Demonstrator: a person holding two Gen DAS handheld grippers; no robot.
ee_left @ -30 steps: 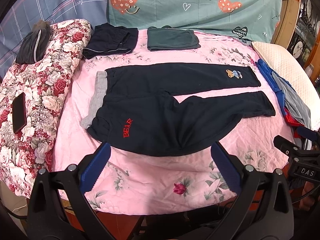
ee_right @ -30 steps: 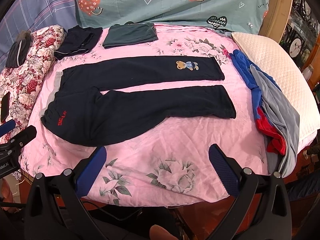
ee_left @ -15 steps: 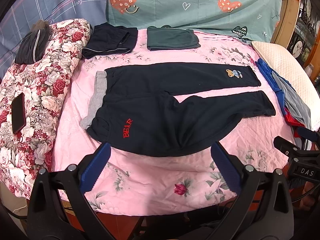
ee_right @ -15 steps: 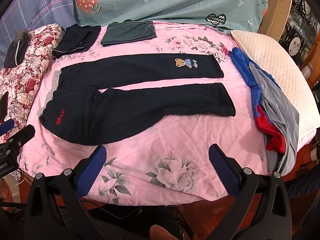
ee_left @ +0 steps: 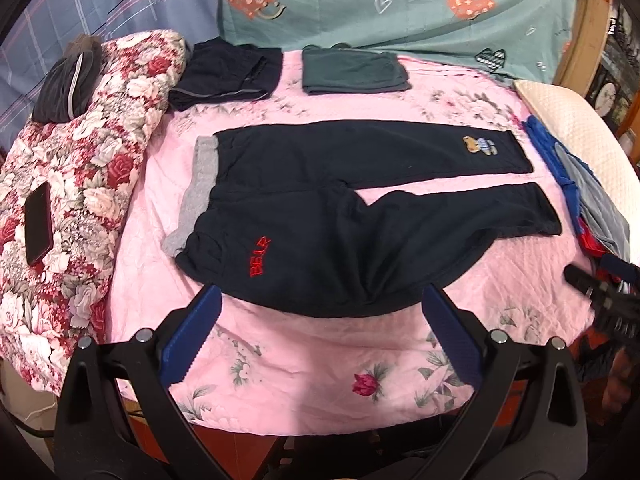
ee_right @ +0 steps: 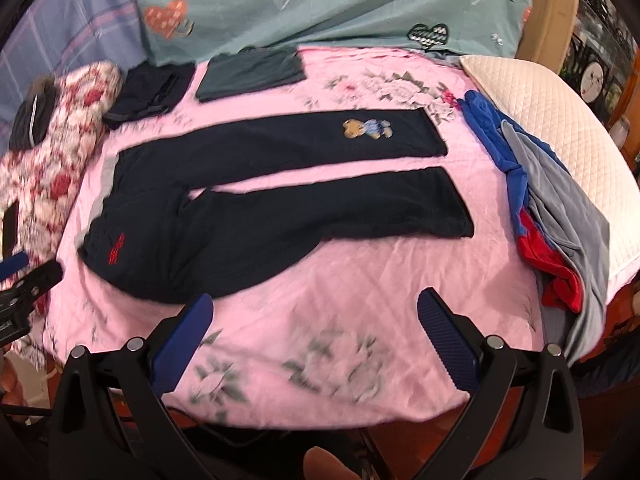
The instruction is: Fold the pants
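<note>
Lying unfolded, the pants (ee_left: 340,216) blur in the right view — both grippers (ee_left: 318,340) (ee_right: 312,344) gape empty.

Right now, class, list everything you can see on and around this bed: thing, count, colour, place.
pants: 1, navy with grey waistband, spread flat mid-bed, legs apart
folded navy garment: 1, far left of bed
folded green garment: 1, dark green, far middle of bed
sheet: 1, pink floral, covers the bed
quilt: 1, red and white floral, left edge
phone: 1, black, on the quilt
dark cloth: 1, grey-black, on the quilt's far end
clothes pile: 1, blue, grey, red, right edge
pillow: 1, cream, far right
left gripper: open, above near edge
right gripper: open, above near edge
</note>
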